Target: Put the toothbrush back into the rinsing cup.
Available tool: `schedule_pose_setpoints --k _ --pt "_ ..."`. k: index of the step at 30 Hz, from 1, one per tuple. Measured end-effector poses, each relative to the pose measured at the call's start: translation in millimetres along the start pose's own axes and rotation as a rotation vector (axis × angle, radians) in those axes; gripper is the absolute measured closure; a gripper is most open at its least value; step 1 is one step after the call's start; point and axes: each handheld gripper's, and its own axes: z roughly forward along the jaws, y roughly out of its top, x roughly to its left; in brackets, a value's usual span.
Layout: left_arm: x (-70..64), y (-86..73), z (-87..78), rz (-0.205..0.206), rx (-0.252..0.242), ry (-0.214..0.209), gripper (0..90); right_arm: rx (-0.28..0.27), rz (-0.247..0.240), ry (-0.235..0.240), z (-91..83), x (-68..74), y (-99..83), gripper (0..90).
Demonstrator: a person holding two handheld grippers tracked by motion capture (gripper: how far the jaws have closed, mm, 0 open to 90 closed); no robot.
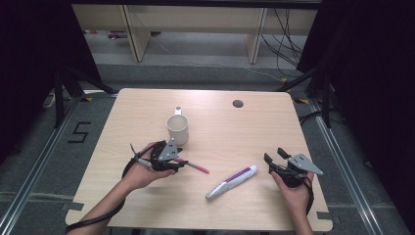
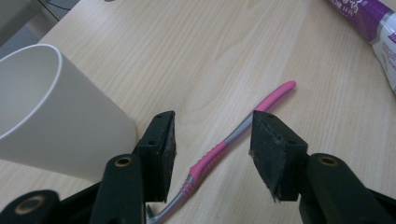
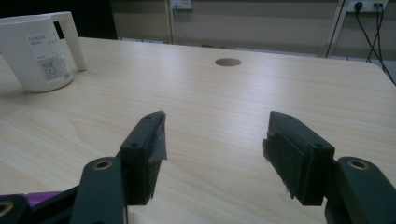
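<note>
- my left gripper (image 2: 212, 140) has its jaws spread open over the pink toothbrush (image 2: 219, 149), which lies flat on the desk (image 1: 225, 132) between them, untouched.
- the white cup (image 2: 51, 116) stands just beside that gripper.
- my right gripper (image 3: 212, 144) is open too, holding nothing, near the toothpaste tube (image 1: 231, 181).

Reaching in from the near edge on two bare forearms, well apart. Holding the left gripper (image 1: 172, 157) low over the tabletop, jaws gaping wide, pointing rightward. Gripping the right gripper (image 1: 275, 157) upright in the right hand (image 1: 289, 188), jaws standing apart, aimed away.
</note>
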Motion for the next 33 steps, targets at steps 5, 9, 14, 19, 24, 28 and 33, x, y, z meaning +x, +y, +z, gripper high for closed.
schedule_pose_setpoints --k 5,9,14,19,24,28,33 --pt "-0.6 3.2 7.6 0.014 0.019 -0.023 50.9 0.024 -0.007 0.003 -0.7 -0.4 1.0 39.0" --pt "2.6 6.7 15.7 0.043 0.045 -0.042 51.5 0.011 -0.024 -0.004 0.6 -2.1 1.1 39.3" --pt "6.7 16.8 25.3 0.176 0.132 -0.135 53.5 0.02 -0.014 0.015 1.4 -0.9 0.9 39.2" --pt "15.0 31.5 39.8 0.354 0.347 -0.263 55.4 0.015 -0.043 0.012 2.3 -1.4 1.3 39.3" --pt "22.3 38.6 47.9 0.412 0.413 -0.309 60.9 0.023 -0.019 0.011 1.3 0.3 1.2 39.2" --pt "24.3 41.3 53.1 0.447 0.471 -0.365 62.4 0.021 -0.037 0.029 2.0 -1.9 1.4 39.2" --pt "28.3 42.6 58.0 0.478 0.504 -0.389 66.7 0.019 -0.053 0.015 2.4 -1.3 1.4 39.3"
